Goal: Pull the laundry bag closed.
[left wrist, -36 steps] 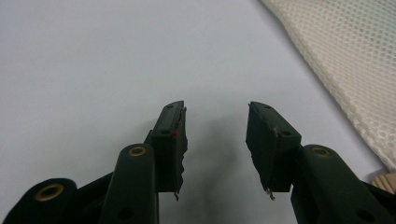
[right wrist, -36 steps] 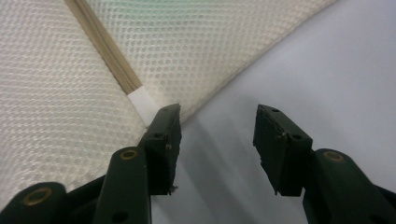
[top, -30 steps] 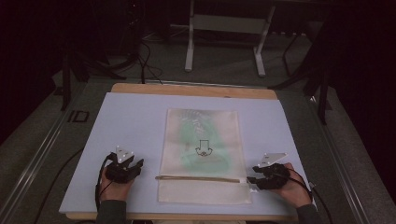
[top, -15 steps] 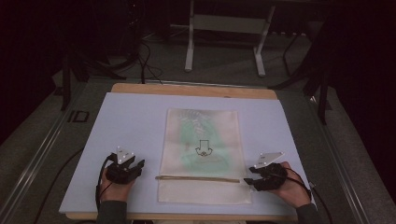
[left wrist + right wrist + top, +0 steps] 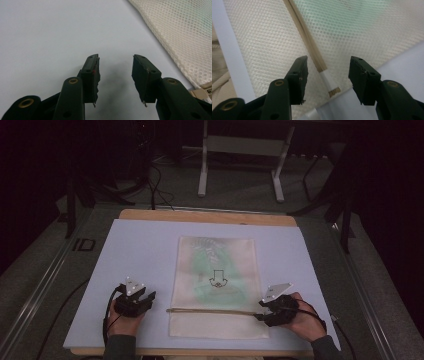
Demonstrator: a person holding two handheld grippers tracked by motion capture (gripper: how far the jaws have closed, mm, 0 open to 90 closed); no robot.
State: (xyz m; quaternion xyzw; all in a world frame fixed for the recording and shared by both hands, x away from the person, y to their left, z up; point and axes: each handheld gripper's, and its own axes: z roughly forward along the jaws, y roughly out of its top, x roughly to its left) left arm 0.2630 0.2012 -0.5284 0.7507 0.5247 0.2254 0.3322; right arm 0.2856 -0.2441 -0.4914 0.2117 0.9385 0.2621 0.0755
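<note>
Black jaws of the left gripper [image 5: 115,80] stand wide over bare sheet, the mesh bag [image 5: 217,285] off to their right. The right gripper [image 5: 327,80], also wide, straddles the end of the tan strip [image 5: 312,47]; it should probably settle lower and centre before closing.

Mesh bag [image 5: 218,287] flat, zipper [image 5: 212,310] across
</note>
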